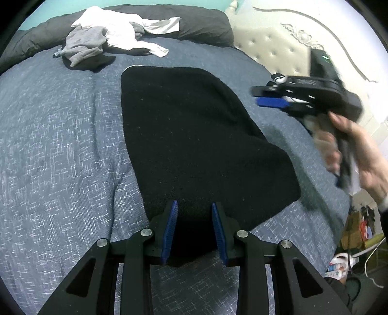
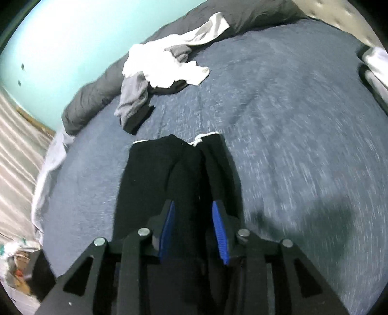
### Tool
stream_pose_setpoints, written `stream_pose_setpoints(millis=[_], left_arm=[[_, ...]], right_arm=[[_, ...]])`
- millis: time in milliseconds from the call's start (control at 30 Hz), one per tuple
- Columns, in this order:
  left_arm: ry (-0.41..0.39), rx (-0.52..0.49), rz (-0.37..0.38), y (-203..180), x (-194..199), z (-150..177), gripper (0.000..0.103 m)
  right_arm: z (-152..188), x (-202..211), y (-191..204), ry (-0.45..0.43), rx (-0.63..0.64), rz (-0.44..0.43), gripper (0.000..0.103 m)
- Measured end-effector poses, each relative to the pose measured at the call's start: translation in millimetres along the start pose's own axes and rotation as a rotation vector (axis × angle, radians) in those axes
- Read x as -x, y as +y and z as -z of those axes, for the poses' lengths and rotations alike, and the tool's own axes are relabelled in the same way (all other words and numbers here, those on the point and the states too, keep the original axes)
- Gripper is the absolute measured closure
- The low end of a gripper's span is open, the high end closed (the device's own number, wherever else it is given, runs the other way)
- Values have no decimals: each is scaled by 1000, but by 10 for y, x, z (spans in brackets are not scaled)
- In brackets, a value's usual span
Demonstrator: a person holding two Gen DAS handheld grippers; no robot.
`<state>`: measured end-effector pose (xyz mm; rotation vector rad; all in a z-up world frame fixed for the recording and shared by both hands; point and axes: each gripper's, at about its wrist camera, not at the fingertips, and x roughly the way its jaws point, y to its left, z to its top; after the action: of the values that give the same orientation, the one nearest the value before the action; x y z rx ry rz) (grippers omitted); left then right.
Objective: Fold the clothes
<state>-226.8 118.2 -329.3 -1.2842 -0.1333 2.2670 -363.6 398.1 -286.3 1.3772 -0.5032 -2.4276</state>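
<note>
Black fabric fills the gap between my left gripper [image 1: 194, 210] fingers, which stand apart over the near edge of the folded black garment [image 1: 194, 135] lying flat in the middle of the bed's blue quilt [image 1: 60, 145]. My right gripper [image 2: 194, 210] also has its blue pads [image 2: 221, 232] spread, with dark cloth between them; I cannot tell if it touches them. In the left view that gripper hovers blurred off the garment's right side, held by a hand [image 1: 359, 150]. Unfolded clothes [image 1: 114, 34] (white, grey and black) are heaped near the quilt's far edge, against a dark pillow [image 1: 194, 21].
</note>
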Motion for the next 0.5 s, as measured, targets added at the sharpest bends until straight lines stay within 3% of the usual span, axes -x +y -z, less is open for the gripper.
stream_pose_setpoints(millis=[433,500], left_arm=[[-29,-16,9,5,12,59,72],[-29,-15,13,14,15,65,72]], right_arm=[[-381,-515,58,14,69,41,71],[-389,-545,46,9,76,59,75]])
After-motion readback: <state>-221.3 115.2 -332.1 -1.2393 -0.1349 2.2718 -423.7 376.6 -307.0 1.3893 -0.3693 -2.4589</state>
